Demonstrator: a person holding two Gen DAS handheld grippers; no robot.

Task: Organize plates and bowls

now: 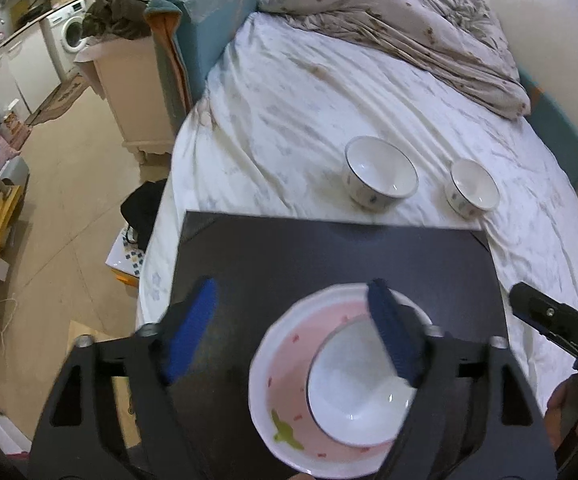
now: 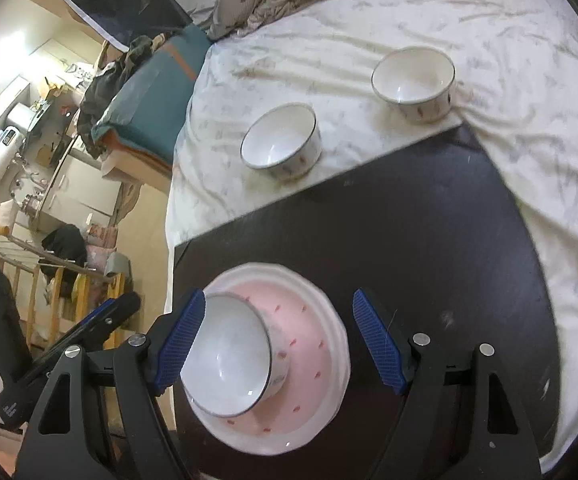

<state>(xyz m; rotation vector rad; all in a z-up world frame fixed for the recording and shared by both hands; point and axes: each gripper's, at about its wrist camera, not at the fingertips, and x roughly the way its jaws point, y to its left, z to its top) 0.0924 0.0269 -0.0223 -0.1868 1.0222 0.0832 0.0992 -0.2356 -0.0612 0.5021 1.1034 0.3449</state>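
Observation:
A pink plate with a white rim [image 1: 285,408] [image 2: 313,364] lies on a dark board [image 1: 289,256] [image 2: 429,240]. A white bowl [image 1: 353,388] [image 2: 229,360] stands in it. My left gripper [image 1: 289,336] is open above the plate's left side, its right finger over the bowl. My right gripper [image 2: 279,344] is open above the plate, its left finger beside the bowl's rim. Two more white bowls stand on the bed beyond the board: one [image 1: 381,172] [image 2: 283,142] nearer the left, one [image 1: 473,188] [image 2: 415,82] further right.
The board lies on a bed with a white sheet [image 1: 289,100] [image 2: 369,12] and a crumpled duvet [image 1: 409,28] at the far end. The right gripper's body [image 1: 561,320] shows at the right edge. Floor and furniture lie left of the bed.

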